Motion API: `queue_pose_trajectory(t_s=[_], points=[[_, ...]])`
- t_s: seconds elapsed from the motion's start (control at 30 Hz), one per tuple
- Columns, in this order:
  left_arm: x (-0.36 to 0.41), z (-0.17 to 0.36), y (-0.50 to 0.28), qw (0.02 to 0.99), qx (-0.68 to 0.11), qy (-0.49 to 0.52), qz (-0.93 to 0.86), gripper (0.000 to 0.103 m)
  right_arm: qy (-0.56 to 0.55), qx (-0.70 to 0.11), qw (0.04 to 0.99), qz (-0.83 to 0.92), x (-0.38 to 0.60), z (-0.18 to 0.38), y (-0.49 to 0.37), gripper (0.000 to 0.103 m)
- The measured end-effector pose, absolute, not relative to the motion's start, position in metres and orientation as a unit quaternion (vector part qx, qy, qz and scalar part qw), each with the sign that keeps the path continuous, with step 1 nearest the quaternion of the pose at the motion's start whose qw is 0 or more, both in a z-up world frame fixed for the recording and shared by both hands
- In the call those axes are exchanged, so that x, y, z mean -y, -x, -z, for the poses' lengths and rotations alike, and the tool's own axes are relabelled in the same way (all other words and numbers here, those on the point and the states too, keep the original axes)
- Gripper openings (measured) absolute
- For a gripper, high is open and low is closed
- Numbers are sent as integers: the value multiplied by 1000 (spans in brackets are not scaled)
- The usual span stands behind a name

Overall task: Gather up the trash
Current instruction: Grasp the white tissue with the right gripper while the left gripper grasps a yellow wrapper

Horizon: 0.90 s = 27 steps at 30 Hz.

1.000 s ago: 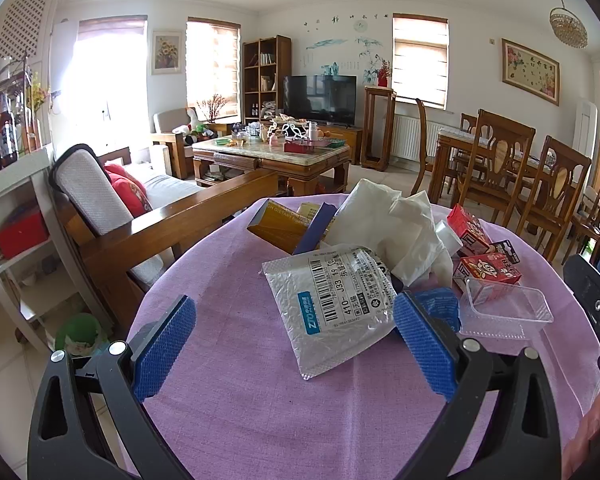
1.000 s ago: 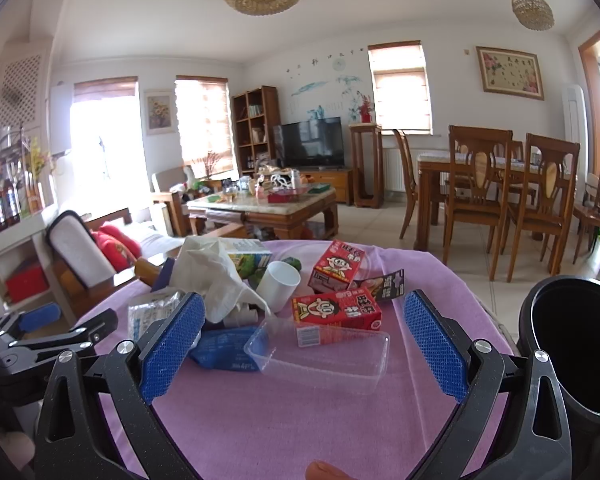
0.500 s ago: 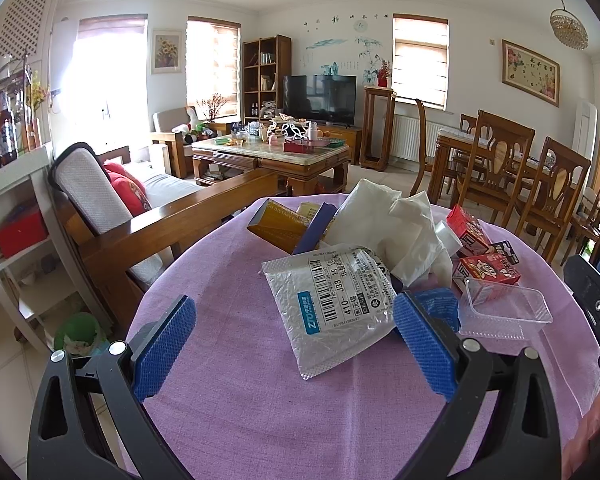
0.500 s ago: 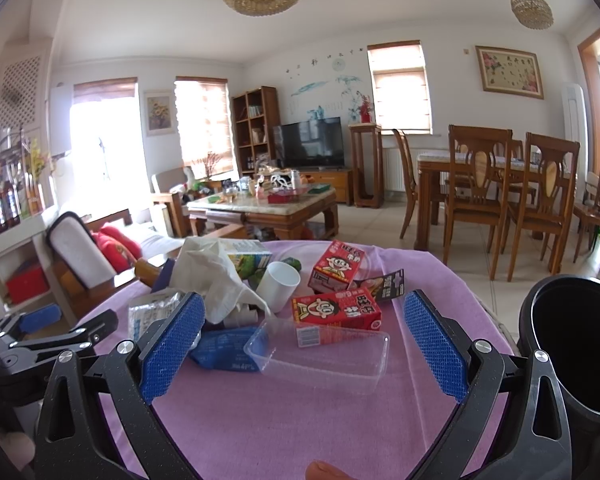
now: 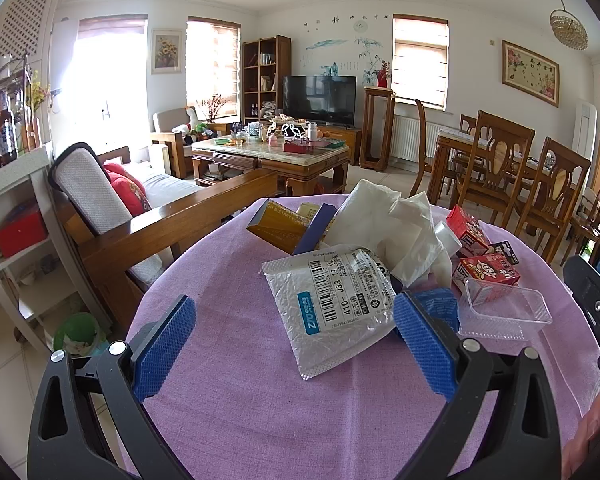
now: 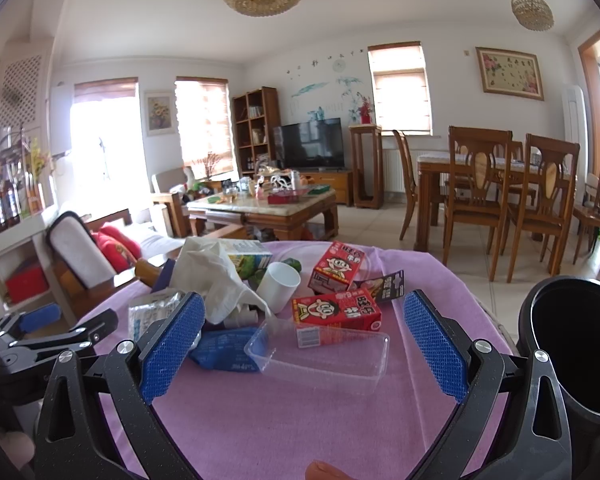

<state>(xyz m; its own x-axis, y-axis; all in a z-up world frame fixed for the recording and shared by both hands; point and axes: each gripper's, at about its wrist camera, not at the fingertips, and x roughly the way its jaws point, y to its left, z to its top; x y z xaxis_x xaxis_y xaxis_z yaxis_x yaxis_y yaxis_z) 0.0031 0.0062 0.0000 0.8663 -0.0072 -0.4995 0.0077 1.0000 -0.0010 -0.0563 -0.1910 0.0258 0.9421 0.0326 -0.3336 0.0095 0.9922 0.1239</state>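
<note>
A pile of trash lies on a round table with a purple cloth (image 5: 236,408). Nearest my open left gripper (image 5: 296,348) is a silver mailer bag (image 5: 332,304) with a barcode label. Behind it lie crumpled white tissue (image 5: 396,224), a yellow box (image 5: 280,228) and red drink cartons (image 5: 486,268). My open right gripper (image 6: 304,344) hovers just before a clear plastic tray (image 6: 320,356). Around the tray lie a red carton (image 6: 336,310), a blue wrapper (image 6: 224,350), a white cup (image 6: 278,286) and the tissue (image 6: 212,276). A black bin (image 6: 576,344) stands at the right.
A wooden sofa with a red cushion (image 5: 124,188) stands left of the table, and white shelves (image 5: 16,240) further left. A coffee table (image 5: 272,156) and a TV are behind. Dining chairs (image 6: 540,200) stand at the right rear.
</note>
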Motion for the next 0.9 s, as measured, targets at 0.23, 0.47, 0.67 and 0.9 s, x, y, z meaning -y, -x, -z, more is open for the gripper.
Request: queue_pose_trajectory(t_s=[0.23, 0.47, 0.67, 0.9], points=[[-16, 0, -3, 965, -258, 35, 34, 98, -66, -174, 983, -7, 190, -25, 55, 98], [-82, -4, -56, 931, -290, 137, 171, 98, -108, -246, 955, -127, 204, -35, 11, 98], [-83, 4, -138, 911, -352, 110, 184, 97, -30, -291, 938, -185, 158, -46, -59, 94], [-81, 19, -197, 880, -396, 142, 219, 87, 36, -342, 920, -190, 113, -18, -120, 66]])
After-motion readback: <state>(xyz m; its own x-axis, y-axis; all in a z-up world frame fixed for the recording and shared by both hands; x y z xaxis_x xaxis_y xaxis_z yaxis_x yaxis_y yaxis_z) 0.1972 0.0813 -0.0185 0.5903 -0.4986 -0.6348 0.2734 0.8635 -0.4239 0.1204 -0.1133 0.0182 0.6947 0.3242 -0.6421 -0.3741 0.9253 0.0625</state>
